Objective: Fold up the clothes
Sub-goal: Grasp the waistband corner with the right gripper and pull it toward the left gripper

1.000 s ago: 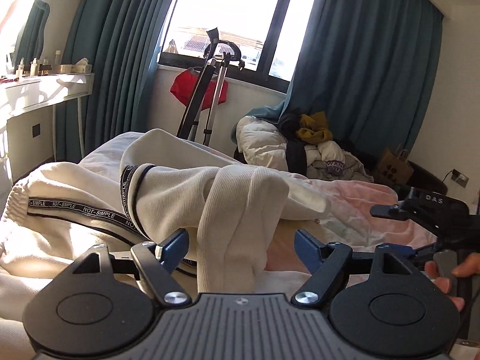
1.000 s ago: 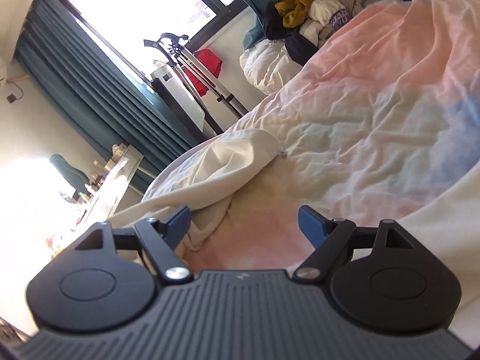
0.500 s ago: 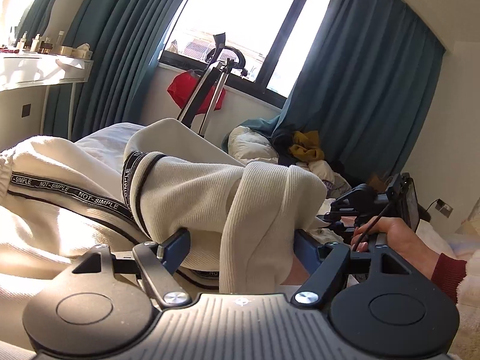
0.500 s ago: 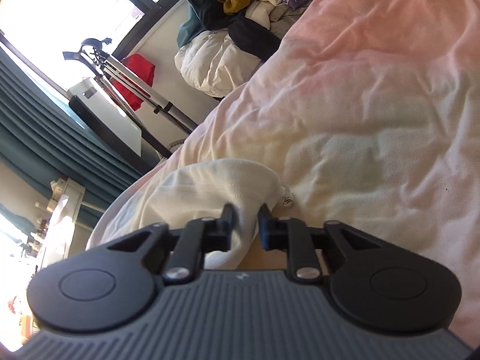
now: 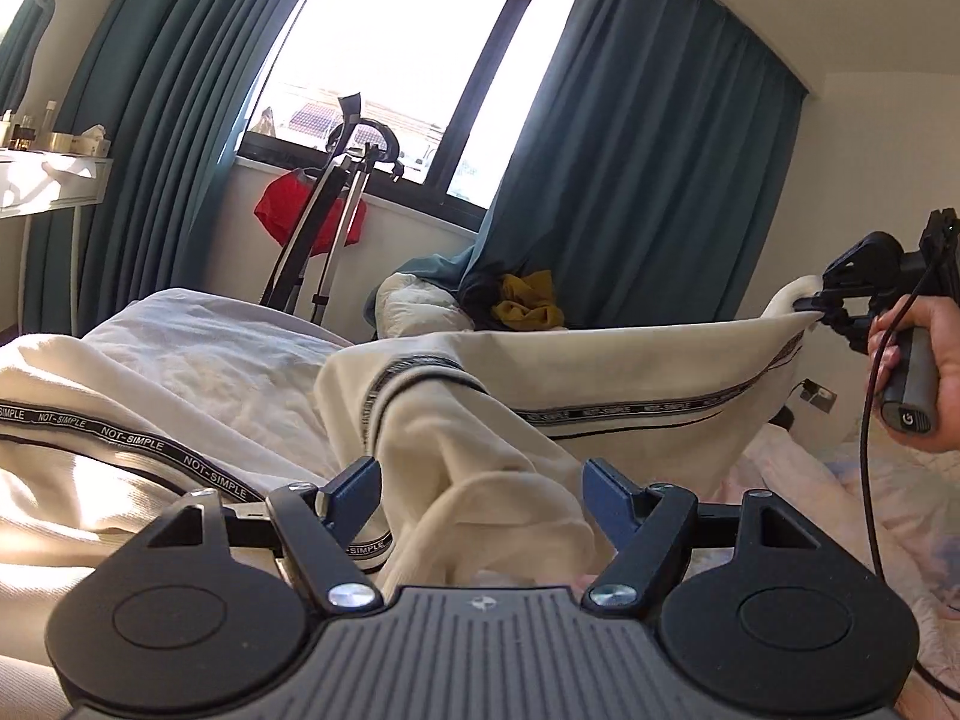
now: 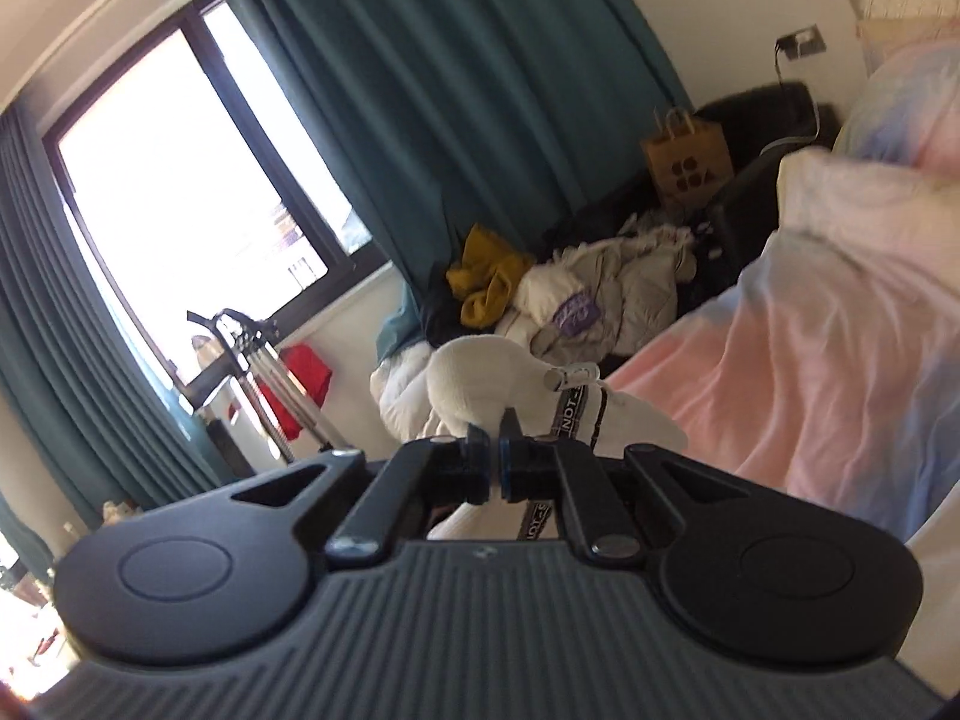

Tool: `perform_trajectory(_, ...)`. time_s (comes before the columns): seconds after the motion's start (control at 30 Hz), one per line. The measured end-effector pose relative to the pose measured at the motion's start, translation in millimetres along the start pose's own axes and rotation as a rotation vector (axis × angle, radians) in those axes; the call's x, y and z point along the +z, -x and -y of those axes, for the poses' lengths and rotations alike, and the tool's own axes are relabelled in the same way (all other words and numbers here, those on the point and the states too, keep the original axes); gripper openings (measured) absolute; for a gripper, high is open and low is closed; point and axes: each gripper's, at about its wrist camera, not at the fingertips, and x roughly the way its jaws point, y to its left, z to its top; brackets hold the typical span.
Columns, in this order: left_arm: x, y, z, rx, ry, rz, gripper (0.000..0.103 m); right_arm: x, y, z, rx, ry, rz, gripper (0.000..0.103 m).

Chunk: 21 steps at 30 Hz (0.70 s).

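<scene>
Your right gripper [image 6: 493, 461]: clamped on cream track pants [image 5: 630, 372], hem raised. Your left gripper [image 5: 483, 495]: wide, pant cuff bunched between unpressed.

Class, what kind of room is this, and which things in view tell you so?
Most likely a bedroom: a bed with pastel bedding, a pile of clothes by the curtains, and a shelf holding bottles.

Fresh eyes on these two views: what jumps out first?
The cream garment with its NOT-SIMPLE tape stripe, stretched taut across the left wrist view from the bed up to the right tool, which is shut on its corner at the right edge. Nearer the camera, a bunched fold of it sits between the spread fingers of the left tool. Behind, a bright window between teal curtains.
</scene>
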Motion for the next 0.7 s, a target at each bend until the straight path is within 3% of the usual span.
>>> perform_trajectory(0.13,-4.7,-4.1,17.9,-0.016,-0.029,-0.012,0.075,49.4,25.5,15.2,-0.112,0.049,0.131,0.006)
perform_trajectory(0.3,-14.1,-10.9,23.2,-0.008,-0.051,-0.036,0.075,84.6,-11.7,48.8,-0.282,0.075,0.106,0.006)
perform_trajectory(0.4,-19.9,-16.1,23.2,-0.001,-0.056,-0.056,0.075,87.1,-53.0,69.4,-0.403,0.143,0.110,0.006)
perform_trajectory(0.5,-25.2,-22.7,19.6,0.012,-0.059,-0.074,0.075,81.6,-99.2,105.0,-0.479,0.113,0.057,0.006)
perform_trajectory(0.7,-33.4,-42.2,5.3,0.032,-0.035,-0.101,0.076,40.5,-182.1,161.2,-0.523,0.041,-0.103,0.006)
